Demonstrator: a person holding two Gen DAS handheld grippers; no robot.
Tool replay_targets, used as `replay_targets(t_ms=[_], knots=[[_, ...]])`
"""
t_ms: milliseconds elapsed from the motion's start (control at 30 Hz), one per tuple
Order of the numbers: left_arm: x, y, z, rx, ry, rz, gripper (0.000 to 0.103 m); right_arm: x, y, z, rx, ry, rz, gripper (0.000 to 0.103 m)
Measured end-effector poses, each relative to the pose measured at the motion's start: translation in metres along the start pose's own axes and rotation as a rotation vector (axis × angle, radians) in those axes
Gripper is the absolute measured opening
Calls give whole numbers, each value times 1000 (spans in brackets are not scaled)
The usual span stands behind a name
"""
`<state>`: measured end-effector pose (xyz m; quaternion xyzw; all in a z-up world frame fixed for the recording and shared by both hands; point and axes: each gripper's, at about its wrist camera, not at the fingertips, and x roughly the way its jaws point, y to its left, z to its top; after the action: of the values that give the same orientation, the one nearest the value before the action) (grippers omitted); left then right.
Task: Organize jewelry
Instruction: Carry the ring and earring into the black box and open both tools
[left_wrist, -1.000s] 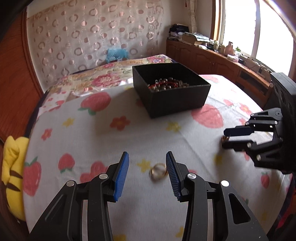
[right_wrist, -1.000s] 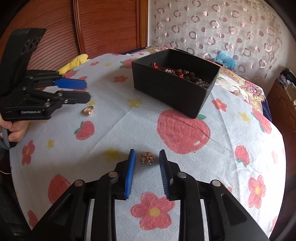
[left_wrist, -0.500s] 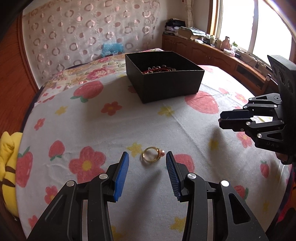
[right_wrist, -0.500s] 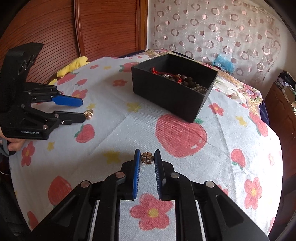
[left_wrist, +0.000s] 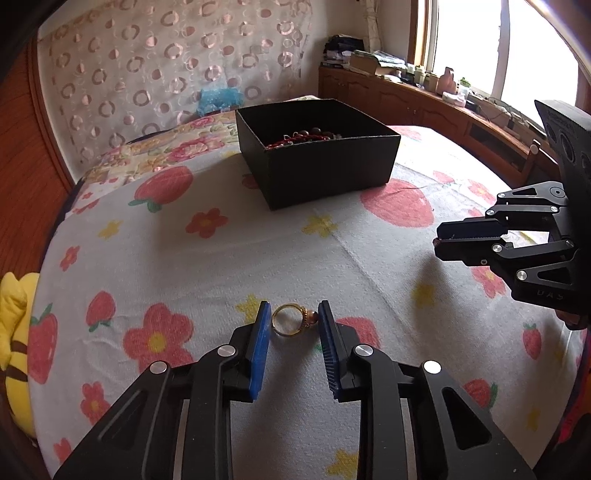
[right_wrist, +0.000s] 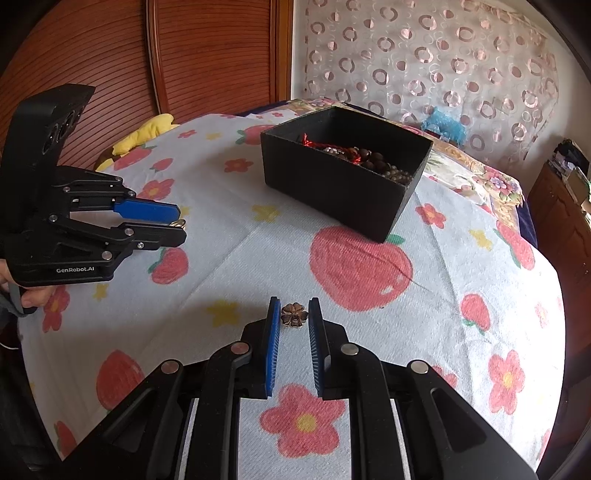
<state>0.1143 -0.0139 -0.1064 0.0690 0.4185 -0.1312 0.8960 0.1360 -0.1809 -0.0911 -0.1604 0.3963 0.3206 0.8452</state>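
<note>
Closing on a gold ring (left_wrist: 291, 319), the left gripper (left_wrist: 291, 314) has it between its jaws, the blue ribbed pads just beside the thin round band and its small bead. Between the right gripper's (right_wrist: 294, 314) narrow jaws sits a bronze flower-shaped charm (right_wrist: 294, 314); whether the pads actually press it I cannot tell. Both pieces lie on the soft strawberry-print bedspread (right_wrist: 369, 266), presumably bound for the matte black box (left_wrist: 332, 162) beyond.
</note>
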Motion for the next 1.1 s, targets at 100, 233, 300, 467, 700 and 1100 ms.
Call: replay_targets(t_ms=[100,233,300,467,700,1100], knots=[[-4,-1,3,-4,-23,2,24,-2,-3,3,7,-14,-3,17],[-11,0,14,-15,-53,3,24,-6,-12,13,33,-44,-5,17],[-14,-1,20,-17,-67,4,24,-7,-17,20,49,-61,-7,17],[-15,-2,34,-12,-89,10,24,-8,-38,49,101,-117,-23,17],[-14,-3,49,-12,-108,13,24,-3,-63,84,141,-150,-60,17],[-19,8,65,-29,-132,39,24,12,-79,115,185,-143,-53,18]])
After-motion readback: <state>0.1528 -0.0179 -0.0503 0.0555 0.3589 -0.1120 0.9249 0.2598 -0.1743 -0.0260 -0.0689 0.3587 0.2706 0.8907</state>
